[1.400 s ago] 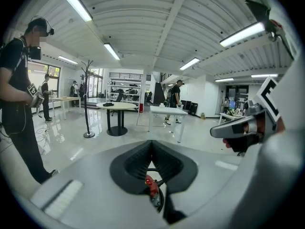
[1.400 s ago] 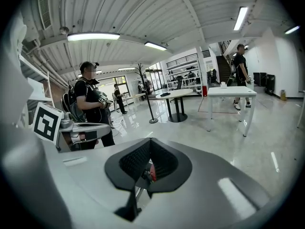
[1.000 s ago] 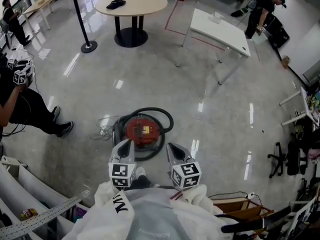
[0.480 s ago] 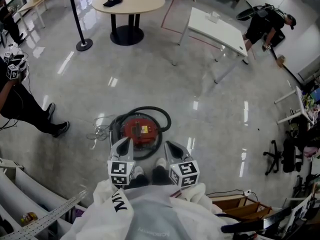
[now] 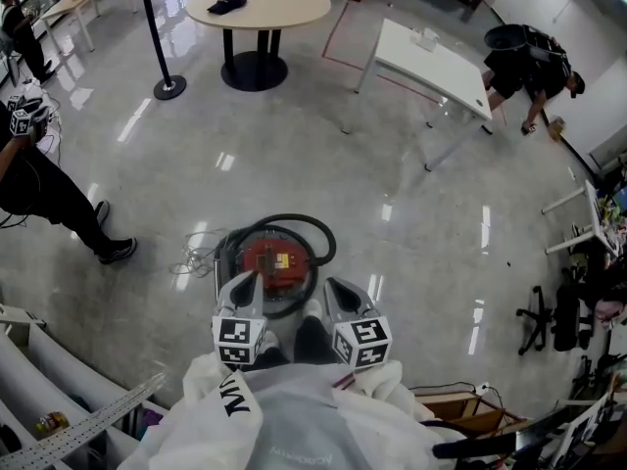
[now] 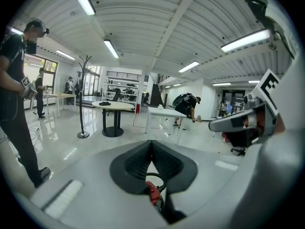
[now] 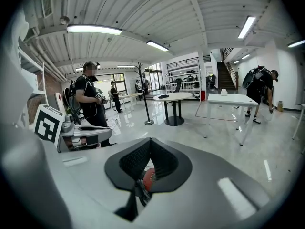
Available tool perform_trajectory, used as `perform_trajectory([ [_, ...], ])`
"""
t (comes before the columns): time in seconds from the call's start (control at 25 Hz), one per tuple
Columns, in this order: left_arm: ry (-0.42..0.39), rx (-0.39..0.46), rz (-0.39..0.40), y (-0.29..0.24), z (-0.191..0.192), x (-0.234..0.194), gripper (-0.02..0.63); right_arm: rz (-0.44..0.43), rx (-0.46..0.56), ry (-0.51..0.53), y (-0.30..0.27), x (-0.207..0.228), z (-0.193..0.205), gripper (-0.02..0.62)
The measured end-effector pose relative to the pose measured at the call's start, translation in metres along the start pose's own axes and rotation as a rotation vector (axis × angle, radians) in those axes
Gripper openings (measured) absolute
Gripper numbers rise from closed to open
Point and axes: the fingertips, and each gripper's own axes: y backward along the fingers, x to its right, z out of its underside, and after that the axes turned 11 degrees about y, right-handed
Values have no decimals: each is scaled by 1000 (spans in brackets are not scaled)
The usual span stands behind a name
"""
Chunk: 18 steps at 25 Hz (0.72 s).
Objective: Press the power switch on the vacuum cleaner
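Note:
A round red vacuum cleaner (image 5: pixel 278 258) with a black hose looped around it sits on the shiny floor just in front of my feet. Held over its near edge, my left gripper (image 5: pixel 246 282) has its jaws shut with nothing between them. My right gripper (image 5: pixel 334 288) hovers at the vacuum's near right, also shut and empty. The left gripper view shows the left gripper (image 6: pixel 152 144) with a bit of the red vacuum (image 6: pixel 152 193) under its closed tips. In the right gripper view, the right gripper (image 7: pixel 150 142) has the red vacuum (image 7: pixel 149 178) below it.
A loose cable (image 5: pixel 194 254) lies left of the vacuum. One person (image 5: pixel 44 194) stands at the left and another (image 5: pixel 527 59) bends at the back right. A round table (image 5: pixel 258 4), a post (image 5: pixel 168 86), a white table (image 5: pixel 431 59) and an office chair (image 5: pixel 549 313) stand around.
Both grippers stay shut over the vacuum's near side, hardly moved. My shoes have come into view beneath them. The person at the back right has moved right and bent over.

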Motion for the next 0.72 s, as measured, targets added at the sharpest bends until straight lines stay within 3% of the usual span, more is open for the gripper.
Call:
perform_trajectory([
  [0.72,19,-28,-195,-58,-19,-3,0,-190,-7,3,-69,67,-20,0],
])
